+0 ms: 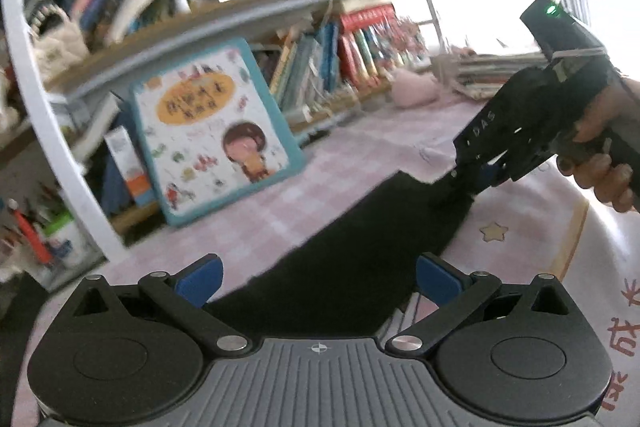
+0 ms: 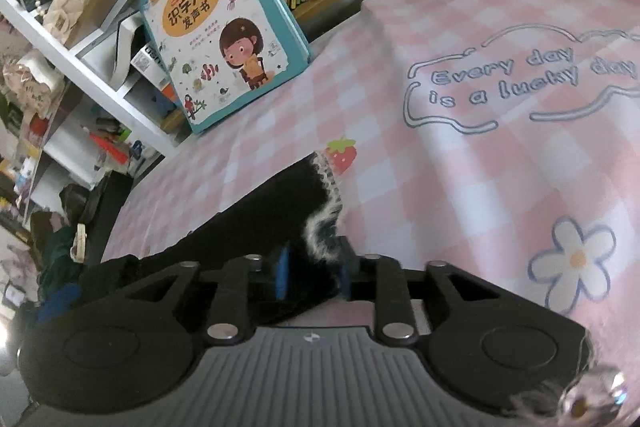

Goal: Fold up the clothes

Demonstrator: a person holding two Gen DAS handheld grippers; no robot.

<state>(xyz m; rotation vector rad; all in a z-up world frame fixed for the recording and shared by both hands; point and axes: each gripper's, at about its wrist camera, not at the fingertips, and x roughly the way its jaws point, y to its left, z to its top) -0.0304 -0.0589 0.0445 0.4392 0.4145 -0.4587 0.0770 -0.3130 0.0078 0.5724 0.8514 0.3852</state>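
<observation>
At lower left of the left wrist view, the left gripper (image 1: 318,281) stood with jaws apart around the black garment (image 1: 360,247), which stretched toward centre right over the pink checked cloth (image 1: 280,203). There the right gripper (image 1: 460,183) was clamped on its edge. If that small bite slipped, the fold could collapse.

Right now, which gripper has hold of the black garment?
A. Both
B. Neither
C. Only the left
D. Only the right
D. In the right wrist view the right gripper has its blue fingers closed on the fringed edge of the black garment, while in the left wrist view the left gripper has its fingers spread wide, with the cloth lying between them unclamped.
</observation>
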